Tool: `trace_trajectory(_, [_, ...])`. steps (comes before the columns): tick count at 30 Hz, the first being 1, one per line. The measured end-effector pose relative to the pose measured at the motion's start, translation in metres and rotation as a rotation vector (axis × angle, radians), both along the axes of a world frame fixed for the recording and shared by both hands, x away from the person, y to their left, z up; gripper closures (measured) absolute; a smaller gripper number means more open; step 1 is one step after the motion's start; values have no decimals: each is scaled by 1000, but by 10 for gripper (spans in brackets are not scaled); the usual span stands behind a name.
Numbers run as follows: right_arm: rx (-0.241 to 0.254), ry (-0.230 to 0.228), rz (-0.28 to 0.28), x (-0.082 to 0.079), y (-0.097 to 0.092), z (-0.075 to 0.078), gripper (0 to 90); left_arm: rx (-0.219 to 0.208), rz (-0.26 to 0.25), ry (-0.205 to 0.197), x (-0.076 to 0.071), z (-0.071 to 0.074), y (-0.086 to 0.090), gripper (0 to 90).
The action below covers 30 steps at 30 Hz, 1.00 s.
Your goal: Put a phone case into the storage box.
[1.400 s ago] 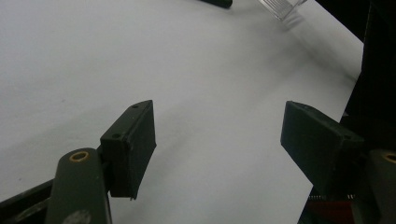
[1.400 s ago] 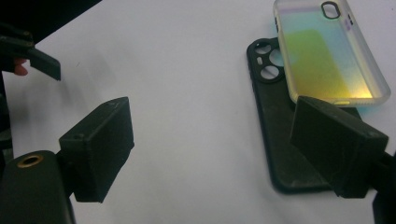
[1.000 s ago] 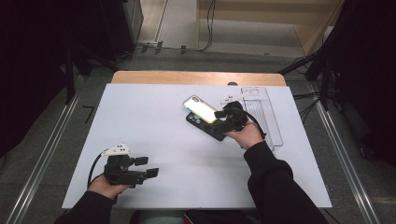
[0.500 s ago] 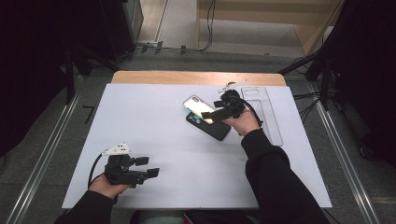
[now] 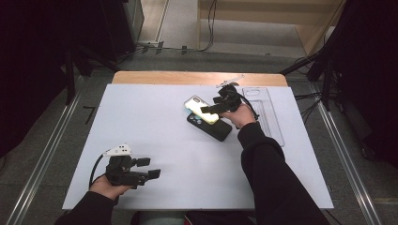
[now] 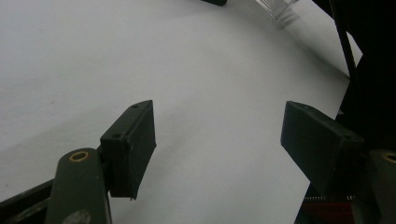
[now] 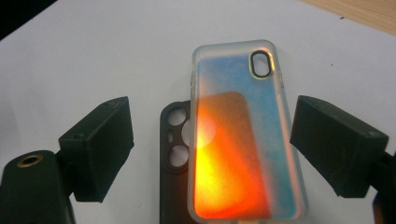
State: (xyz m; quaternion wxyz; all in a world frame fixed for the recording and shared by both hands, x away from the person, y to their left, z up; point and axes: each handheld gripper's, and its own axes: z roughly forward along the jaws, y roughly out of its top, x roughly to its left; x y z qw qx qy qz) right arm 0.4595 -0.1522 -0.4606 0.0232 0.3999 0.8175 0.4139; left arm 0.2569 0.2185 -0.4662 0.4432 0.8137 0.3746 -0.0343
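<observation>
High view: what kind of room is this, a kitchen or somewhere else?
Not a kitchen; more likely a lab or recording workshop. A white table stands among black stands and floor cables, and a person works phone cases with hand-held tongs.

A wooden table (image 5: 197, 77) stands under a large white sheet (image 5: 155, 136) that covers nearly all of its top, leaving a strip of bare wood at the far edge. A black phone case (image 5: 217, 130) lies flat on the sheet, right of centre. A translucent iridescent phone case (image 5: 199, 108) rests partly on top of it, overlapping its far end. A clear plastic tray (image 5: 267, 112) lies along the sheet's right side, running from the far edge toward the near one.
</observation>
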Motion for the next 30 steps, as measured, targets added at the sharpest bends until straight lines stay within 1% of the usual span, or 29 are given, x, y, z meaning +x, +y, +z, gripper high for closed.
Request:
trace_trajectory(1, [11,10,-3,5,0,-3,63,-2,0,1,0,0,0,272])
trace_trajectory(2, [16,11,0,7,0,-4,0,-2,0,1,0,0,0,271])
trace_trajectory(4, [11,19,-10,9,1,-6,0,-4,0,2,0,0,1,272])
trace_trajectory(7, [-14,28,-6,13,0,-11,0,-5,1,1,0,0,1,272])
trace_trajectory(8, [-41,29,-14,15,1,-15,0,-5,0,0,0,0,1,272])
trace_trajectory(9, [-41,29,-14,15,1,-15,0,-5,-1,0,0,0,1,272])
trace_trajectory(10, [-64,30,-15,16,1,-17,0,-3,-2,-1,0,0,1,272])
trace_trajectory(11, [-64,30,-15,16,1,-17,0,-3,-2,-1,0,0,1,272])
trace_trajectory(12, [-74,30,-11,16,2,-19,0,-4,-1,-2,0,0,1,272])
trace_trajectory(13, [-79,33,-8,16,2,-19,0,-5,0,-2,0,1,1,272])
trace_trajectory(15, [-69,40,-5,17,1,-20,0,-4,0,-1,0,1,1,272])
trace_trajectory(17, [-70,44,-8,17,1,-20,0,-3,-1,-2,0,1,1,272])
trace_trajectory(19, [-91,39,-1,17,1,-22,0,1,0,-5,-1,1,1,272])
trace_trajectory(22, [-104,41,1,17,2,-23,0,4,2,-6,0,1,2,272])
trace_trajectory(23, [-106,42,1,18,2,-24,0,2,3,-6,0,1,2,272])
trace_trajectory(24, [-103,52,-4,18,4,-25,0,2,4,-5,0,1,2,272])
trace_trajectory(26, [-105,49,-3,18,5,-26,0,4,2,-5,0,1,2,272])
trace_trajectory(30, [-123,54,1,18,10,-30,0,2,1,-4,0,1,1,272])
